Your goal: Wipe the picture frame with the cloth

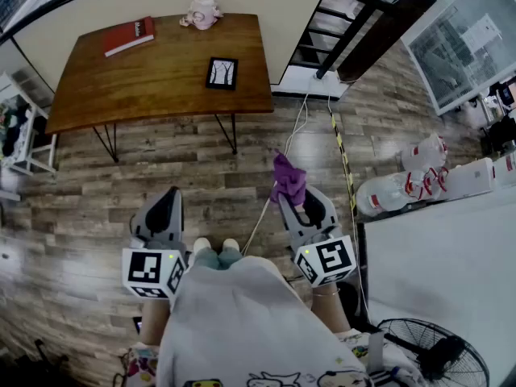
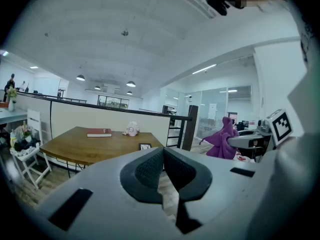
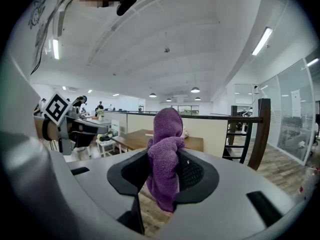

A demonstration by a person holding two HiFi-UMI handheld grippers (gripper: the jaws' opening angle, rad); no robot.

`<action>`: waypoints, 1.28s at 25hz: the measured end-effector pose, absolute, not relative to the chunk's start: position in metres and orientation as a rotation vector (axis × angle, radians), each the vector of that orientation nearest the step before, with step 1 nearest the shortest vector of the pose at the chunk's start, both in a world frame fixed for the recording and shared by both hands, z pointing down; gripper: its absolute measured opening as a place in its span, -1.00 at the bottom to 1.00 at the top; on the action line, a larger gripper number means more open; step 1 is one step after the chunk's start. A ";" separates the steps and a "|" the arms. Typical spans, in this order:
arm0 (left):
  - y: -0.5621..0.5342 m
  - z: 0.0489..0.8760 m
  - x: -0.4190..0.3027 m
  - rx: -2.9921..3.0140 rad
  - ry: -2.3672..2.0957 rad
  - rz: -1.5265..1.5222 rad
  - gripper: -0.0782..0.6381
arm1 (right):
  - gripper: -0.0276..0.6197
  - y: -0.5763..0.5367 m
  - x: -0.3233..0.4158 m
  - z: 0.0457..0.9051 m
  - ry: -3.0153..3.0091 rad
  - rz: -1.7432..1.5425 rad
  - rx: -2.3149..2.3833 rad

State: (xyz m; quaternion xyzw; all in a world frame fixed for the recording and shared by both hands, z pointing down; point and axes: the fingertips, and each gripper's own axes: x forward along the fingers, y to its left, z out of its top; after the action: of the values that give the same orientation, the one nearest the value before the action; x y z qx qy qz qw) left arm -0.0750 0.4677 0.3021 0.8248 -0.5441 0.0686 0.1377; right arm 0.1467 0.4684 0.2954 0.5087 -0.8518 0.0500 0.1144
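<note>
Left tongs (image 1: pixel 164 202): jaws shut tight, nothing between.
Right tongs (image 1: pixel 302 206): clamped on purple cloth (image 1: pixel 288 180); cloth bunched, sticking up past tips.
Both tongs over wood-plank floor (image 1: pixel 81 208), well short of table (image 1: pixel 105 91).
Picture frame (image 1: pixel 222 72): on table, toward right front corner.
Red book (image 1: pixel 128 35), pink ornament (image 1: pixel 201 11): along table's far edge.

Ahead of you: wooden table (image 1: pixel 121 87) on plank floor (image 1: pixel 161 176) | on its far edge you see a red book (image 1: pixel 128 36) and a pale pink figurine (image 1: pixel 201 11), well apart | your left: white rack (image 1: pixel 24 143) | your right: large clear bottles (image 1: pixel 395 190) beside a white counter (image 1: pixel 443 272), black fan (image 1: pixel 435 353) near it | white cable (image 1: pixel 297 126) runs across the floor
</note>
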 end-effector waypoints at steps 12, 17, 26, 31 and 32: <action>0.482 0.298 -0.047 2.377 -1.630 0.156 -0.76 | -0.50 0.479 0.166 0.295 -2.580 0.173 1.451; 0.483 0.302 -0.044 2.369 -1.624 0.154 -0.51 | -0.49 0.476 0.168 0.301 -2.607 0.226 1.443; 0.438 0.313 -0.063 2.359 -1.612 0.175 -0.32 | -0.49 0.432 0.147 0.314 -2.607 0.293 1.436; 0.384 0.317 -0.078 2.376 -1.568 0.184 -0.29 | -0.49 0.383 0.132 0.313 -2.581 0.312 1.474; 0.372 0.317 -0.082 2.385 -1.562 0.187 -0.29 | -0.49 0.372 0.128 0.312 -2.578 0.310 1.482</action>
State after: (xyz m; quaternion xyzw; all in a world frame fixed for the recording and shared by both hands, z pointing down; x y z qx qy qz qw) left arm -0.0823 0.3722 0.3169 0.8263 -0.5411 0.0647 0.1420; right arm 0.1284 0.3718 0.3124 0.4943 -0.8598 0.1035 0.0759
